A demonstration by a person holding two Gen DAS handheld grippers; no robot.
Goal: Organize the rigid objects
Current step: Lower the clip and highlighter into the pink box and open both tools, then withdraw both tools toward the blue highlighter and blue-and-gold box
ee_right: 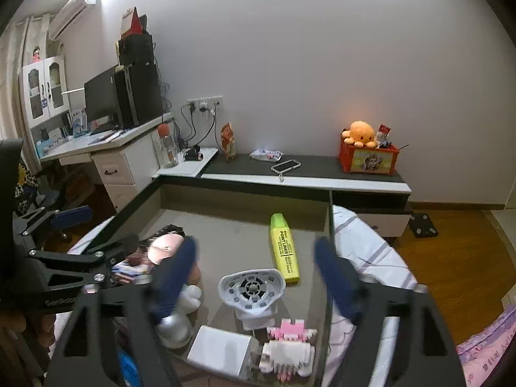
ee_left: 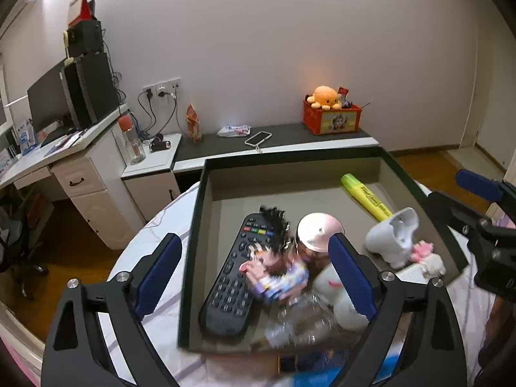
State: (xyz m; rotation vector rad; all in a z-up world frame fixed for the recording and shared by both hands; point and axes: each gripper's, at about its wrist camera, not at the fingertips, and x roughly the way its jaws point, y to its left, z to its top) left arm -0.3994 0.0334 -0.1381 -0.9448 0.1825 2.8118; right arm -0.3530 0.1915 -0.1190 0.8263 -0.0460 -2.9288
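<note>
- Both tools hover spread and empty over a dark-rimmed box point(ee_left: 193, 225) on the bed, the left tool point(ee_left: 254, 277) at 6 o'clock, the right tool point(ee_right: 256, 277) beside it.
- Inside the box: remote control point(ee_left: 232, 280), yellow highlighter point(ee_right: 283, 248), white handheld fan point(ee_right: 251, 290), pink-and-white block figure point(ee_right: 287, 348).
- Risk: the crowded pile near the remote control could shift, or a tool finger could knock the leaning fan over.
- Motion blur obscures a boxed doll point(ee_left: 274, 274) and a clear plastic item; a pink-capped container point(ee_left: 319, 232) is partly hidden.
</note>
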